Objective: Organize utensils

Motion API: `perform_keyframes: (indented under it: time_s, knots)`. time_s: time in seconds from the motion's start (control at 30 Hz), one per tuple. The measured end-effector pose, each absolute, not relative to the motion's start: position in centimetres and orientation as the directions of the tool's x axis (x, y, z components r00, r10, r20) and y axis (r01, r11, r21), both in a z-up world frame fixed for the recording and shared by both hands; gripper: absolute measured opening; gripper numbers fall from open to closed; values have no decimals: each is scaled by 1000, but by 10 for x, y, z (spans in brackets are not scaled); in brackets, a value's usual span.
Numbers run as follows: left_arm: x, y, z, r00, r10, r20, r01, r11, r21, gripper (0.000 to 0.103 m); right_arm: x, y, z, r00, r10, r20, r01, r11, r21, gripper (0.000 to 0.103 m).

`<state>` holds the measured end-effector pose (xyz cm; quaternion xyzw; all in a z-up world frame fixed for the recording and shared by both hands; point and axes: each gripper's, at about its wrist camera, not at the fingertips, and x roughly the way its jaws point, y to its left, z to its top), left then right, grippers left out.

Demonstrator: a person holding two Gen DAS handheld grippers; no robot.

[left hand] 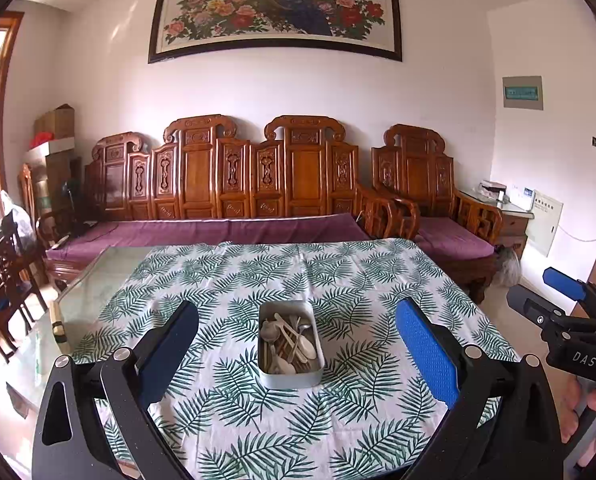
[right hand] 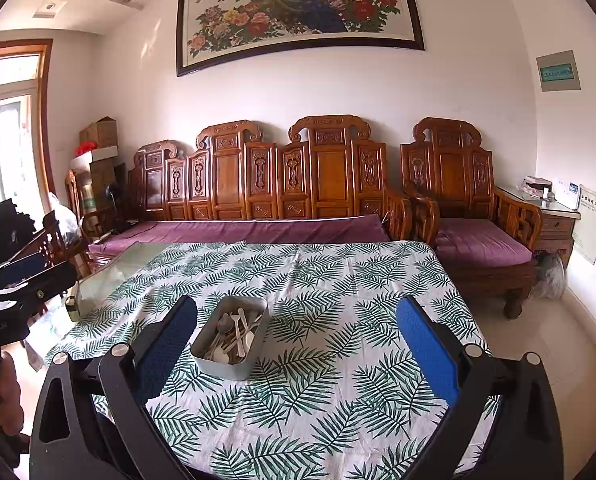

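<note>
A grey metal box (left hand: 291, 376) stands on the leaf-print tablecloth (left hand: 338, 280), holding several white spoons, metal spoons and brown chopsticks (left hand: 292, 340). My left gripper (left hand: 298, 320) is open and empty, held above the near table edge with the box centred between its fingers further ahead. My right gripper (right hand: 298, 320) is open and empty too, and the box (right hand: 228, 364) lies ahead toward its left finger. The right gripper also shows at the right edge of the left wrist view (left hand: 554, 300). The left gripper shows at the left edge of the right wrist view (right hand: 14, 280).
The cloth covers a glass-topped table (left hand: 98, 280) whose bare left part carries a small pale object (left hand: 60, 324). A carved wooden sofa with purple cushions (left hand: 218, 232) stands behind the table, an armchair (left hand: 438, 200) at the right, dark chairs (left hand: 6, 272) at the left.
</note>
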<state>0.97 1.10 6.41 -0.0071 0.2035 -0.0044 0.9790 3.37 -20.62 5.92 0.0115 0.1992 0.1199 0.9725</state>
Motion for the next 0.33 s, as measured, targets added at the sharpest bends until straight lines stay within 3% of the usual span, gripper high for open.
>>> perform_keyframes:
  time_s: [0.33]
  knots:
    - [10, 9, 62, 916, -14, -402, 7, 1000, -19, 95, 33, -206, 58, 892, 238, -385, -229, 971, 70, 100]
